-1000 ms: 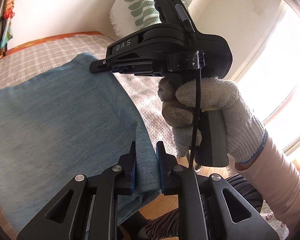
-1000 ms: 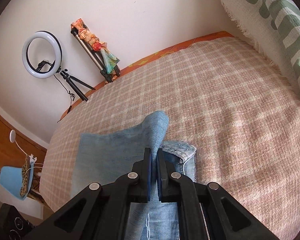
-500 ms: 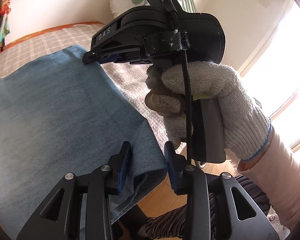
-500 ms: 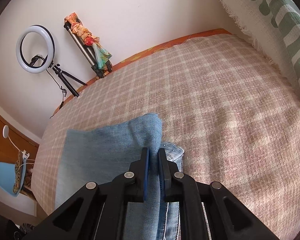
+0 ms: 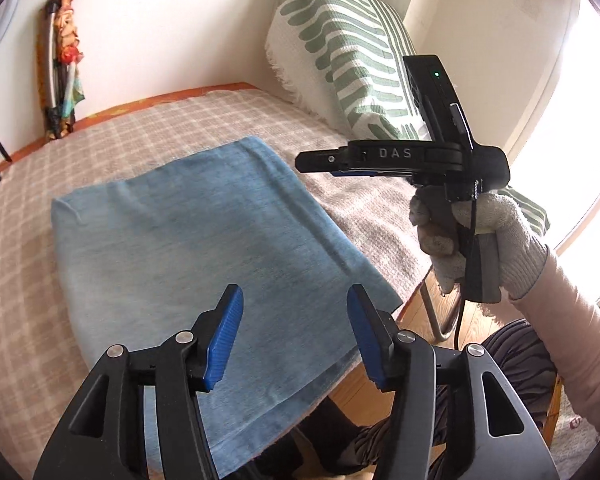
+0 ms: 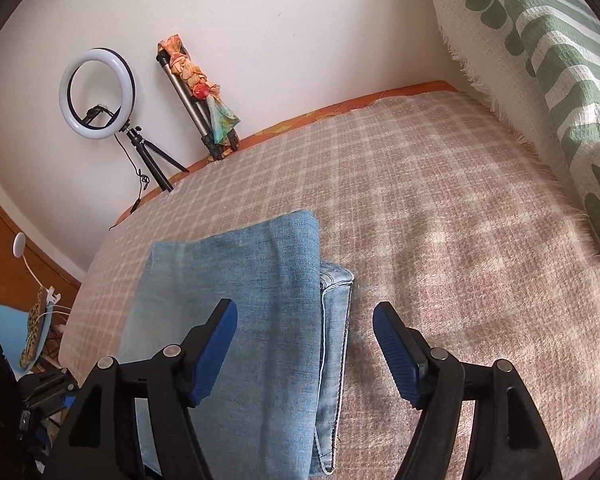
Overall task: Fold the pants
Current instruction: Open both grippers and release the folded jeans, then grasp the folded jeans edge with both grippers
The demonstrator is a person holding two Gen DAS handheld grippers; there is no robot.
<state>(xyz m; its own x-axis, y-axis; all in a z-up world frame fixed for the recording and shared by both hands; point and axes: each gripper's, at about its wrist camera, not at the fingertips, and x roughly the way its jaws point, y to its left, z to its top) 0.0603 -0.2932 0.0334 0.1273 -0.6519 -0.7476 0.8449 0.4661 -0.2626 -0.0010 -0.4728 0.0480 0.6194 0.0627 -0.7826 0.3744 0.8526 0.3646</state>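
Pants (image 5: 204, 248) lie folded into a flat blue packet on the bed (image 5: 16, 280), toward its near edge at six o'clock. Left tool (image 5: 296, 332) and right tool (image 6: 306, 350) are both opening, nothing pinched. Folding looks nearly done, perhaps just tidying left.

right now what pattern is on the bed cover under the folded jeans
A beige-and-cream plaid check on the bed cover, clearest in the right wrist view; the folded jeans are plain light blue denim.
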